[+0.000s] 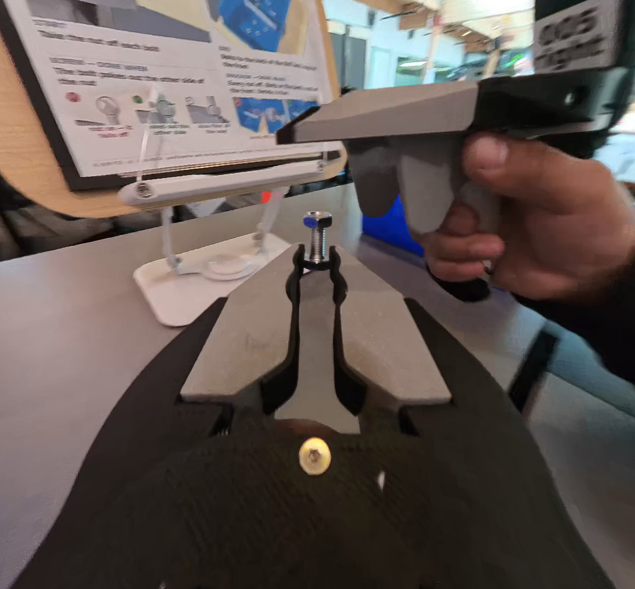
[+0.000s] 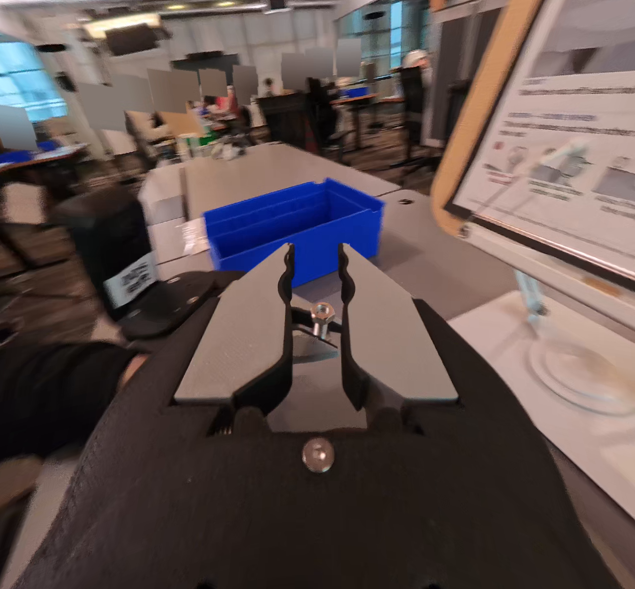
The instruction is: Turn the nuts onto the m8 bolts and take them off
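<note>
My left gripper [image 1: 316, 258] is shut on the lower end of a silver bolt [image 1: 317, 246] and holds it upright above the grey table [image 1: 86, 297]. A hex nut [image 1: 317, 219] sits at the bolt's top end. My right gripper [image 2: 316, 251] is open and empty, and hovers just above the bolt. Between its fingers I see the nut [image 2: 322, 313] from above, with the left gripper's black tips clamped on the bolt below it. In the left wrist view the right gripper [image 1: 378, 118] shows side-on above and to the right of the bolt, held by a hand [image 1: 522, 222].
A blue bin [image 2: 302, 228] stands on the table beyond the grippers; it also shows in the left wrist view [image 1: 388, 228]. An instruction sheet on a board [image 1: 165, 56] rests on a white stand [image 1: 165, 290] close behind the bolt. Other desks and people are far off. Across from one pair of fingers to the other is roughly 6 centimetres.
</note>
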`<action>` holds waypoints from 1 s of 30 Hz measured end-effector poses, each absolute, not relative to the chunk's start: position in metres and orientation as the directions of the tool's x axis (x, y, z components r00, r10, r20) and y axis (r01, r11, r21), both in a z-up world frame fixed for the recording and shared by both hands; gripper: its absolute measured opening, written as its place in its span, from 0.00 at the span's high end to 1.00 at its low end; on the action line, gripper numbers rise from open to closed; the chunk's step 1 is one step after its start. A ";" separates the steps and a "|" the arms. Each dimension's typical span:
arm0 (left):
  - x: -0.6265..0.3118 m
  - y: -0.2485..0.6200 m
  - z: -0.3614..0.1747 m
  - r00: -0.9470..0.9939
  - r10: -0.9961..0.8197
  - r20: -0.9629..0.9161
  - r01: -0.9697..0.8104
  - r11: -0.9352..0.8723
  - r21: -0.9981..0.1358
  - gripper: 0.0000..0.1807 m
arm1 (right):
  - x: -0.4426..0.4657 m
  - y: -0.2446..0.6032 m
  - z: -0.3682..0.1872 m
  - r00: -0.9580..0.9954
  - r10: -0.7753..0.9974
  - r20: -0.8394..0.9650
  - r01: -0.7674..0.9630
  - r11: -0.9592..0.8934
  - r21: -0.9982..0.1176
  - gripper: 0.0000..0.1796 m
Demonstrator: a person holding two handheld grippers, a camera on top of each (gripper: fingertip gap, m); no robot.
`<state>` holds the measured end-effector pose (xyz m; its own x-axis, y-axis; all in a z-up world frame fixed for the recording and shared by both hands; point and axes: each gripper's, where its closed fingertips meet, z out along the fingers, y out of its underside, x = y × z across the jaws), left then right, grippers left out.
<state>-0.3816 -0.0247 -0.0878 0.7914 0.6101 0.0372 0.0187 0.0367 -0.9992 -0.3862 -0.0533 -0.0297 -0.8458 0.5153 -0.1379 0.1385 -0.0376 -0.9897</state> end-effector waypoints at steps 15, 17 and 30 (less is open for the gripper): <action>-0.301 -0.020 -0.065 0.936 -0.177 0.305 0.324 0.092 -0.941 0.93 | -0.315 -0.051 -0.028 -0.958 -0.071 -0.279 0.278 0.019 -0.960 0.86; -0.299 -0.022 -0.062 0.933 -0.193 0.303 0.326 0.100 -0.940 0.93 | -0.313 -0.055 -0.030 -0.951 -0.094 -0.295 0.295 0.016 -0.955 0.86; -0.297 -0.027 -0.052 0.924 -0.228 0.308 0.343 0.138 -0.929 0.93 | -0.306 -0.057 -0.030 -0.945 -0.139 -0.296 0.297 0.011 -0.955 0.89</action>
